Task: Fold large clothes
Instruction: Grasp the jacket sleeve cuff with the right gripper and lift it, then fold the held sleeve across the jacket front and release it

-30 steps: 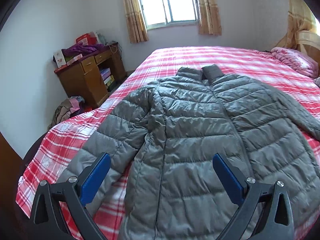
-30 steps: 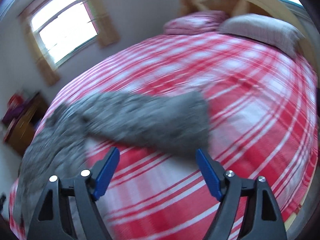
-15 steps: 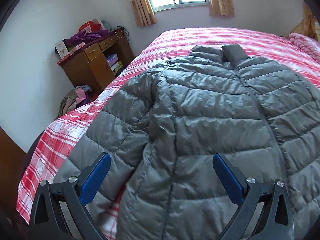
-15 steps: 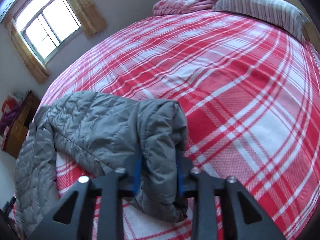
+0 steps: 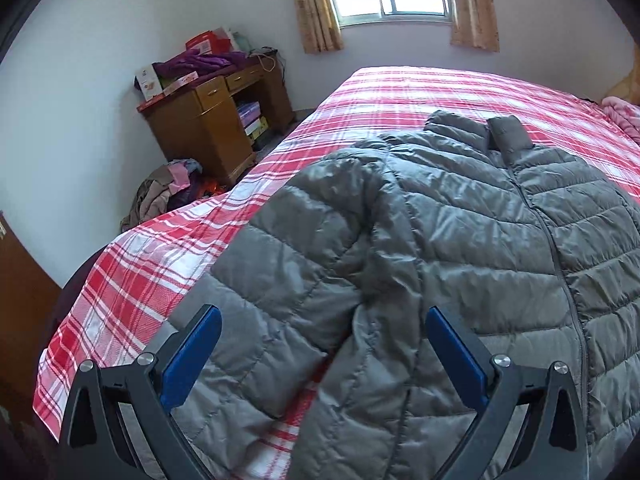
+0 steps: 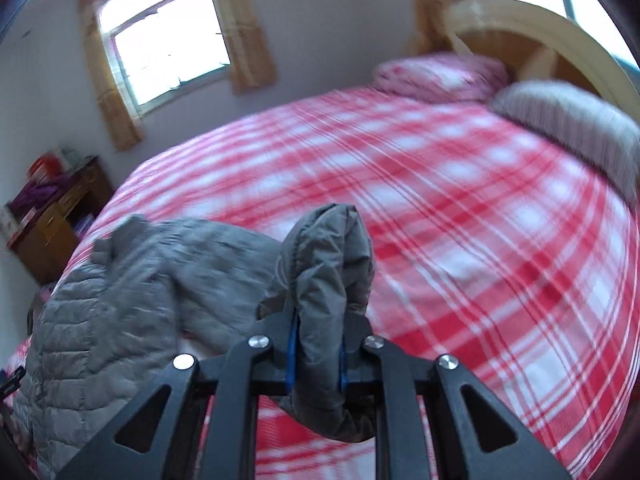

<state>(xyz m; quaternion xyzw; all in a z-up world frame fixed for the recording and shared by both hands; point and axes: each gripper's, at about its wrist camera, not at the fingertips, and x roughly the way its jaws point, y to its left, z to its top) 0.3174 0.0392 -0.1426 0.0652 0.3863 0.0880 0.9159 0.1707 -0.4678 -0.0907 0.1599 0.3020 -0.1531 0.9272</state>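
Risked losing the cuff (image 6: 320,280): slick quilted nylon, bunched thick, probably prone to sliding out under a pull. Right gripper (image 6: 316,360) closing, pads pressed on that sleeve end. Left gripper (image 5: 324,352) spread wide, gripping nothing, poised over the near left sleeve (image 5: 288,280). Grey puffer jacket (image 5: 480,240) spread front-up on the red plaid bed (image 5: 160,264), collar (image 5: 476,132) far; puffy, rounded, ribbed in stitched bands.
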